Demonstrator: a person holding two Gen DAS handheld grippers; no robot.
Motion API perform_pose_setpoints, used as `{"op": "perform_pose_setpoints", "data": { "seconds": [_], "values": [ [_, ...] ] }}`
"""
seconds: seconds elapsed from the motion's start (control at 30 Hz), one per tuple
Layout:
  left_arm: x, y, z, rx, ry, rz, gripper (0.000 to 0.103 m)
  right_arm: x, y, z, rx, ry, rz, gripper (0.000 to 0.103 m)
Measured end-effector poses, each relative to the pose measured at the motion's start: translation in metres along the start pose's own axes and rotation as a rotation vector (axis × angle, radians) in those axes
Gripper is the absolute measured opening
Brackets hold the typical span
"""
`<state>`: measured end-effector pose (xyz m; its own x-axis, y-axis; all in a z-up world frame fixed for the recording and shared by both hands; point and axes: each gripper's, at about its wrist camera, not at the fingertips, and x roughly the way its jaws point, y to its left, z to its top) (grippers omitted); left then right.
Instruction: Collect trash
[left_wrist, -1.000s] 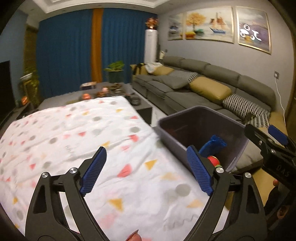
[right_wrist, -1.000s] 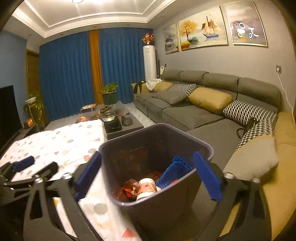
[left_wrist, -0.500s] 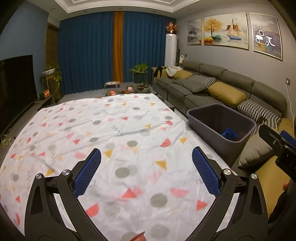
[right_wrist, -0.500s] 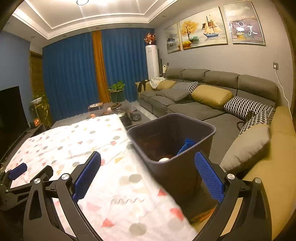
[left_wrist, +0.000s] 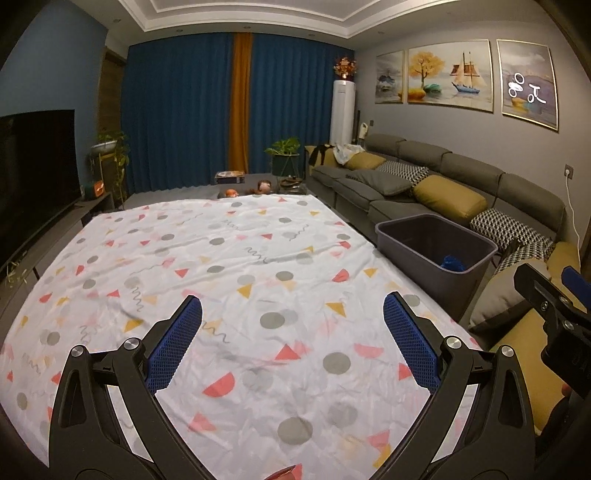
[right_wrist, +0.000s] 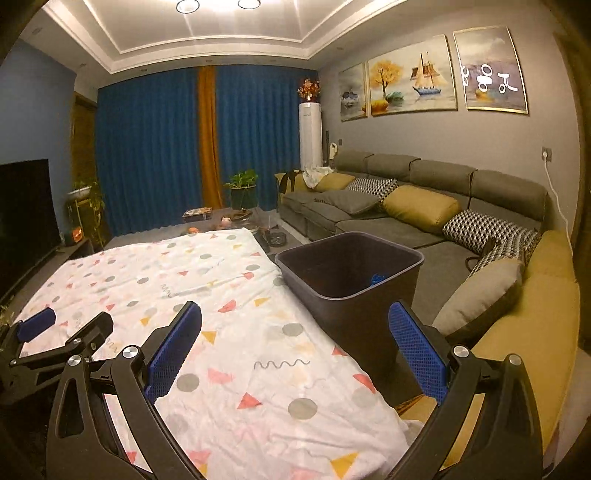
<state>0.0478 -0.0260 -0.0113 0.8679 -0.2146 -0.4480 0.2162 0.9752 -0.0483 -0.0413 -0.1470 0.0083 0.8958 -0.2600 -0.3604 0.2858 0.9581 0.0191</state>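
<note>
Nearest the lens in the left wrist view, the left gripper fills the lower frame with its blue pads spread as wide as they go and nothing between them but patterned cloth. The right gripper sits the same way across the bottom of its own view: jaws wide apart, holding nothing. Each gripper also shows at the edge of the other's picture, the right one at the lower right of the left view, the left one at the lower left of the right view.

Beyond the pads, the bench runs through the middle of both frames under a white cloth printed with grey dots and coloured triangles. No trash is visible anywhere on that cloth.

Farther back, at the right middle of the frames, a dark bin stands just beside the bench's right edge, between it and the grey sofa. A scrap of blue trash shows inside, low against the near wall; the rest of the inside is too dark to read.

In my judgement the collecting is finished or nearly so: the trash is in the bin, the cloth is bare, both grippers are free. Small items on the low table near the curtains are too distant to call.
</note>
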Motion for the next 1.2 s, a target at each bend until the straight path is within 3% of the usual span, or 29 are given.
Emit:
{"op": "perform_pose_setpoints", "data": {
  "seconds": [1.2],
  "values": [
    [-0.019, 0.005, -0.005, -0.011, -0.016, -0.003, 0.097, -0.017, 0.009, -0.001, -0.023, -0.029, 0.004, 0.097]
  ]
}}
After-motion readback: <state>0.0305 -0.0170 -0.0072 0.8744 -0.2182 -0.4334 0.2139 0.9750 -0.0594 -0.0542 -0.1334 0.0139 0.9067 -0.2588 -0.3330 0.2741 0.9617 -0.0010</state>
